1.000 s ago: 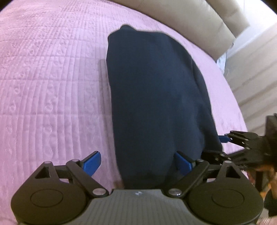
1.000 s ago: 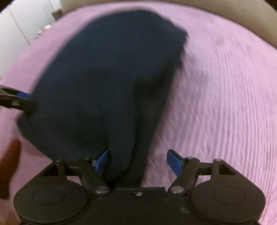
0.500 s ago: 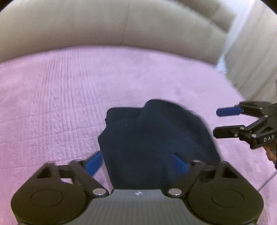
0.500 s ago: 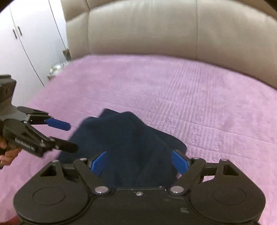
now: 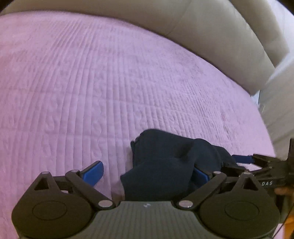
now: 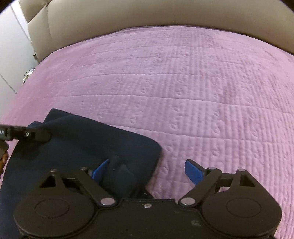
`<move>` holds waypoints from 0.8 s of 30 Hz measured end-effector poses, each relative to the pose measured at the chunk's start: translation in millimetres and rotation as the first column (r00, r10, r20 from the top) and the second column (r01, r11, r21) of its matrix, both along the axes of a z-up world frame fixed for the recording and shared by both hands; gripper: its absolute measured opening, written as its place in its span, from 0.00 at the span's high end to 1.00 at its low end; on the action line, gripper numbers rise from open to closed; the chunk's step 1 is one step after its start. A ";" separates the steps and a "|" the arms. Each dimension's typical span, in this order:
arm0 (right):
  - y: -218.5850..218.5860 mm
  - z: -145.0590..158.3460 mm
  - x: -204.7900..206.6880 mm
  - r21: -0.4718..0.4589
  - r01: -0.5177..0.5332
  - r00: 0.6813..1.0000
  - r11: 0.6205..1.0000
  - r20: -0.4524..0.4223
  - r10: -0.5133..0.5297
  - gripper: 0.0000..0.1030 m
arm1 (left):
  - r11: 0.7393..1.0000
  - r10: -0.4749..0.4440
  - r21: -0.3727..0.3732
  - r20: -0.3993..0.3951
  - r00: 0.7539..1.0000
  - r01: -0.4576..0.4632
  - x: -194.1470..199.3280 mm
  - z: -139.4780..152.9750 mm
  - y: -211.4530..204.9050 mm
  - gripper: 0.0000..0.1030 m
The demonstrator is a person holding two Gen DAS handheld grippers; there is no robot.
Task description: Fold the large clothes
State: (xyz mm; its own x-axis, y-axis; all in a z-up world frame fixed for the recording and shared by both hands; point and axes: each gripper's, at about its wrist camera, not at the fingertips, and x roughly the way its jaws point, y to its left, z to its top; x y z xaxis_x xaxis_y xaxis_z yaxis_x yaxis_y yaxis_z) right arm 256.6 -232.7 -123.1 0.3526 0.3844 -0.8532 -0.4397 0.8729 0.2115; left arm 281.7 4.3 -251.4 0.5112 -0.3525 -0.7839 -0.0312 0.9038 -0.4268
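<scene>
**Both hand-held grippers spread over one dark garment on the bed**

The left hand-held gripper (image 5: 147,171) has its blue pads (image 5: 92,171) wide apart; the navy garment (image 5: 165,165) bunches between them, nearer the right-hand pad, and nothing is pinched. The right hand-held gripper (image 6: 147,170) is likewise spread, with a fold of the garment (image 6: 88,143) lying against its left pad (image 6: 100,168) and bare bedspread (image 6: 183,82) before its right pad.

From the left gripper the cloth lies ahead and to the right; from the right gripper, ahead and to the left. Its long axis seems to run across from one gripper to the other, so each is about equally near its own end. In my judgement the next fold turns on those two near edges.

Count: one garment, two grippers, one purple bedspread, one beige padded headboard (image 6: 147,14) beyond.
</scene>
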 end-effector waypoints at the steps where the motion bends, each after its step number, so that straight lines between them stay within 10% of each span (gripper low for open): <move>1: -2.5 4.0 -0.7 -0.018 0.014 1.000 1.000 0.001 -0.014 0.00 | 1.000 -0.003 0.024 0.009 1.000 0.003 -2.1 3.8 -2.9 0.02; 5: -14.3 27.5 -17.7 -0.127 0.062 0.997 0.990 0.063 -0.054 0.01 | 0.992 0.020 0.123 0.028 0.999 -0.023 -14.4 29.3 -7.2 0.04; 10: -16.7 66.5 -69.8 -0.481 0.074 0.970 0.874 0.239 0.050 0.01 | 0.965 0.096 0.242 0.048 0.994 -0.105 -53.3 82.9 -0.7 0.13; 18: -36.8 174.2 -190.9 -0.123 0.022 0.982 0.992 0.187 0.002 0.01 | 0.904 0.036 0.420 0.115 0.993 -0.082 -152.8 162.0 -32.5 0.00; 24: -26.1 183.9 -263.9 -0.013 -0.006 0.993 1.000 0.118 0.008 0.00 | 0.904 -0.004 0.427 0.034 0.999 -0.011 -208.5 160.5 -55.7 0.00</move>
State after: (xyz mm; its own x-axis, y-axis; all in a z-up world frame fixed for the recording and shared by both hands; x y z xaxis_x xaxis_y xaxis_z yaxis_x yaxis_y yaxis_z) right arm -7.3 -258.8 60.8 0.4485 0.3769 -0.8105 -0.4669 0.8720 0.1471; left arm 73.2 -51.4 -90.9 0.5403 0.0143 -0.8413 -0.0275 0.9996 -0.0006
